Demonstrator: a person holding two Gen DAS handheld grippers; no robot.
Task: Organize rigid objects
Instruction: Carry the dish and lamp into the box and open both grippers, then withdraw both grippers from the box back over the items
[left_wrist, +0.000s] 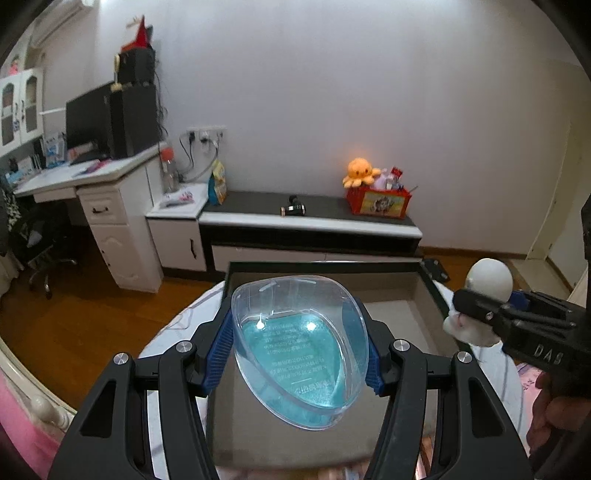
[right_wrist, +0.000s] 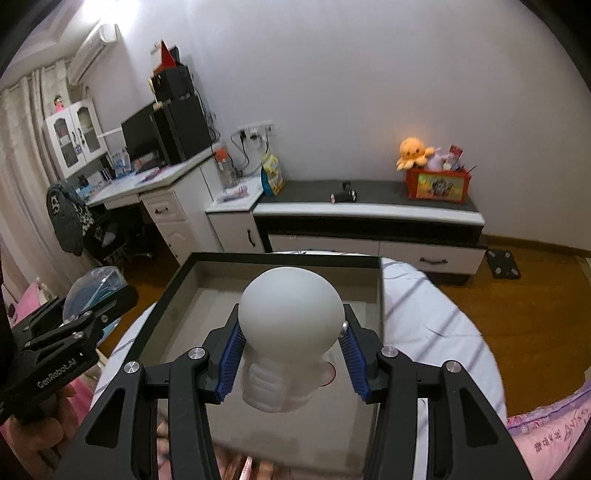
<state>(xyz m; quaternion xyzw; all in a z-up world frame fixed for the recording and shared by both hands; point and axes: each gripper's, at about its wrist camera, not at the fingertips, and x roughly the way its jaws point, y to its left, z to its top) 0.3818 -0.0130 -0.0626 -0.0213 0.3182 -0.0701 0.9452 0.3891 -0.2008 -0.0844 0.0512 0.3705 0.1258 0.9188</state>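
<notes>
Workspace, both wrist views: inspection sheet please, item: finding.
Surface: round white-clothed table, bare cloth right of the tray.
Job's things: dark shallow tray on the table, visible floor bare; clear oval case with a teal insert; white round-headed figurine.
Clutter: nothing seen on the table.
Grippers: left gripper shut on the case; right gripper shut on the figurine; both over the tray.
Cables: plugs and leads at the wall sockets.
Surroundings: low cabinet, red basket of toys, desk with monitor.

Bare tray (left_wrist: 391, 317) floor below
</notes>
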